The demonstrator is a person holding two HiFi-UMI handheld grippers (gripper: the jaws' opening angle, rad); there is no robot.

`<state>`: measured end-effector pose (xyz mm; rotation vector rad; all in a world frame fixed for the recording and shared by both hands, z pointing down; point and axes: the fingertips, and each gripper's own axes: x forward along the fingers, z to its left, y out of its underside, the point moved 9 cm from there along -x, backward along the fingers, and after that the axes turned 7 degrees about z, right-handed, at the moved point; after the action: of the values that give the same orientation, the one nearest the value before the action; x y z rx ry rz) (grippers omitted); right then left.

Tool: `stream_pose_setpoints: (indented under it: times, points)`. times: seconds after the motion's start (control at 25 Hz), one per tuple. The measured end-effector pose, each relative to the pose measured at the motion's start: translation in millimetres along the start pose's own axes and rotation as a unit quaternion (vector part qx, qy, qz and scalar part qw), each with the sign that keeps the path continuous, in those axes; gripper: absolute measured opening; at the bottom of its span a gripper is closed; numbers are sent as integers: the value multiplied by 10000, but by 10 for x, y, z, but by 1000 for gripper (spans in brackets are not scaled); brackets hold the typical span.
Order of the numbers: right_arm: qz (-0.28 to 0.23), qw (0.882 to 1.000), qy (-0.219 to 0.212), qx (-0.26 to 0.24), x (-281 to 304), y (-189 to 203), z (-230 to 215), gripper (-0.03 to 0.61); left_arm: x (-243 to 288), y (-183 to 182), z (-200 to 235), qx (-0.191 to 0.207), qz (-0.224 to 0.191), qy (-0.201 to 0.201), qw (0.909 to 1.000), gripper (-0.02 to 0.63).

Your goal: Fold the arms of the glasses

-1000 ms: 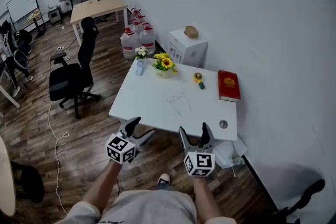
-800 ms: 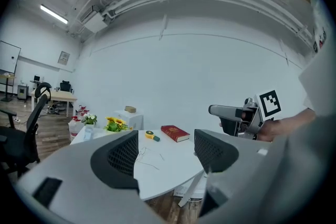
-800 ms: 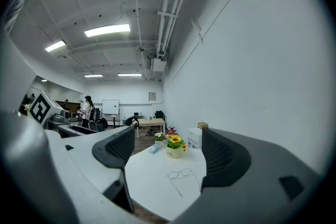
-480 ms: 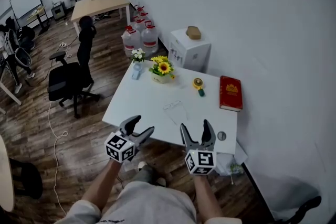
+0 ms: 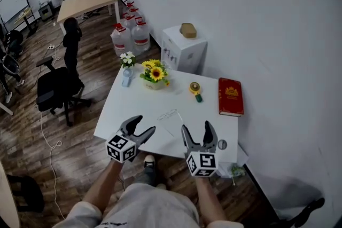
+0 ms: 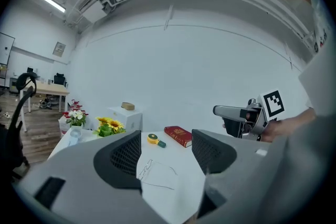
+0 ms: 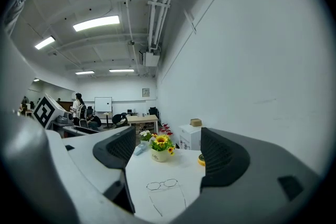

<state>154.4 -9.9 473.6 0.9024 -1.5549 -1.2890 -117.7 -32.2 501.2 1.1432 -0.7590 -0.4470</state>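
Thin wire-rimmed glasses [image 5: 170, 116] lie on the white table [image 5: 133, 107] with both arms spread out toward me. They also show in the left gripper view [image 6: 152, 170] and the right gripper view [image 7: 161, 184]. My left gripper [image 5: 145, 124] hovers at the table's near edge, left of the glasses; it is open, its jaws have just been closing a little, and nothing is between them [image 6: 167, 149]. My right gripper [image 5: 196, 127] hangs open and holds nothing at the near edge, right of the glasses [image 7: 165, 152]. Neither touches the glasses.
On the table stand a sunflower pot [image 5: 154, 73], a small vase of white flowers [image 5: 126, 61], a yellow tape measure [image 5: 195, 88] and a red book [image 5: 231, 96]. A white cabinet [image 5: 183, 48] and water bottles [image 5: 128, 34] stand behind; an office chair [image 5: 56, 83] is left.
Both grippers have come forward to the table's near edge, and the table and glasses now look closer. The left jaws stand slightly narrower.
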Motion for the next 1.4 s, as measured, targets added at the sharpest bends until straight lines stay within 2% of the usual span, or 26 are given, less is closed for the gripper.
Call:
stream_pose_setpoints:
  times: [0.36,0.64,1.0,1.16,1.24,1.4]
  points:
    - [166,9991,397,17,967,-84,-149,374,765,-275,907,-85,279,561,9980,298]
    - [298,9968,738,29,1407,-53,-143,374,1231,-328,1380,-70,658,1173,9909,298]
    - [423,9920,1164,232,1533,25,-316,367,1748,-222,1506,-232,1148,1796,9767,291]
    - [448,9910,1223,315,1617,150,-442,365,1945,-135,1524,-272,1325,1985,9707,291]
    - [460,9909,1215,361,1673,213,-491,365,2045,-85,1572,-423,1440,2115,9658,282]
    - [516,9905,1213,388,1724,207,-646,365,2249,0,1616,-986,1552,2359,9542,265]
